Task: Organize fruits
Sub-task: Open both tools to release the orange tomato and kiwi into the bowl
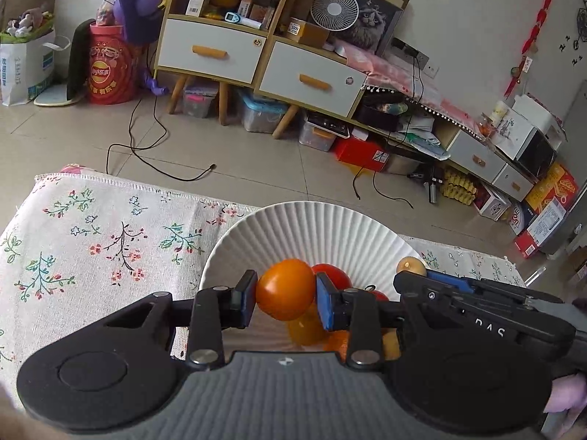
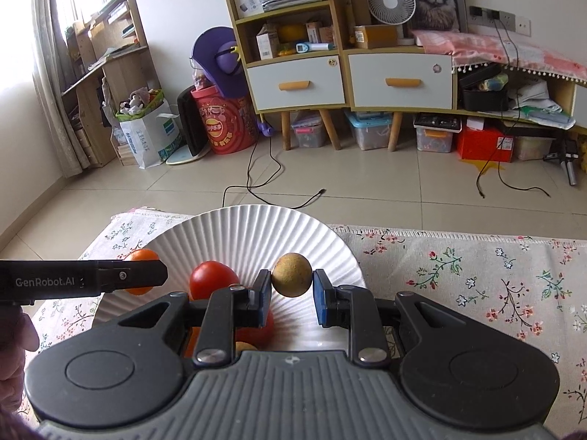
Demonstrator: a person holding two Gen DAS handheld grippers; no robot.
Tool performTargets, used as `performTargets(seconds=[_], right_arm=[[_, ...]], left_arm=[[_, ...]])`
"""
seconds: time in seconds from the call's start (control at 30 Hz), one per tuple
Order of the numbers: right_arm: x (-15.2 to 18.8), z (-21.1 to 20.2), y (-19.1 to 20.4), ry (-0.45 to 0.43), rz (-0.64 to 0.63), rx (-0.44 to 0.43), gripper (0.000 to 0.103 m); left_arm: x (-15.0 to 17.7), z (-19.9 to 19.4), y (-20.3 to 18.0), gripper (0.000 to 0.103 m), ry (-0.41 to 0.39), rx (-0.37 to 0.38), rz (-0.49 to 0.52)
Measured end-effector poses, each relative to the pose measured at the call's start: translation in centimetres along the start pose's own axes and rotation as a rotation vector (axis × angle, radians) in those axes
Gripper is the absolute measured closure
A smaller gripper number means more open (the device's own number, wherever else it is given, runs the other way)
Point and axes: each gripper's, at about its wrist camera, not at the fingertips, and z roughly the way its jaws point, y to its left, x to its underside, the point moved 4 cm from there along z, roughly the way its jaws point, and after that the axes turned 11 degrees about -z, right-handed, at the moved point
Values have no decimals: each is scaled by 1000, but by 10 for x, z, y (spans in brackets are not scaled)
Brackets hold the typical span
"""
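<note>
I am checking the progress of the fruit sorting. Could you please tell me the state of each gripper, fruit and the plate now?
Left gripper: shut on the orange tomato, held above the plate.
Right gripper: shut on the small brown round fruit, held above the plate.
Red tomato: lying in the plate, free.
White ribbed plate: on the floral cloth, holding several fruits.

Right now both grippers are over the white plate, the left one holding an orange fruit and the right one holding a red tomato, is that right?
Not quite. The right gripper holds a small tan round fruit, as the right wrist view shows; the red tomato lies on the white plate. The left gripper holds the orange fruit.
</note>
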Motion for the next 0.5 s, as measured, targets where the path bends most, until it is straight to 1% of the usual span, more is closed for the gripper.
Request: performTargets(seconds=[0.1, 0.27, 0.37, 0.43, 0.5], right_arm=[[-1, 4, 3, 2, -2, -12, 81], [-3, 10, 5, 5, 5, -29, 81], [-3, 12, 6, 9, 4, -31, 81], [-4, 13, 5, 11, 8, -32, 81], [-3, 13, 5, 13, 14, -32, 79]], left_arm=[[1, 3, 3, 69, 8, -6, 0], [2, 6, -1, 69, 15, 17, 3], [1, 8, -3, 69, 13, 15, 21], [1, 8, -2, 69, 12, 21, 13], [0, 8, 0, 69, 9, 29, 4]])
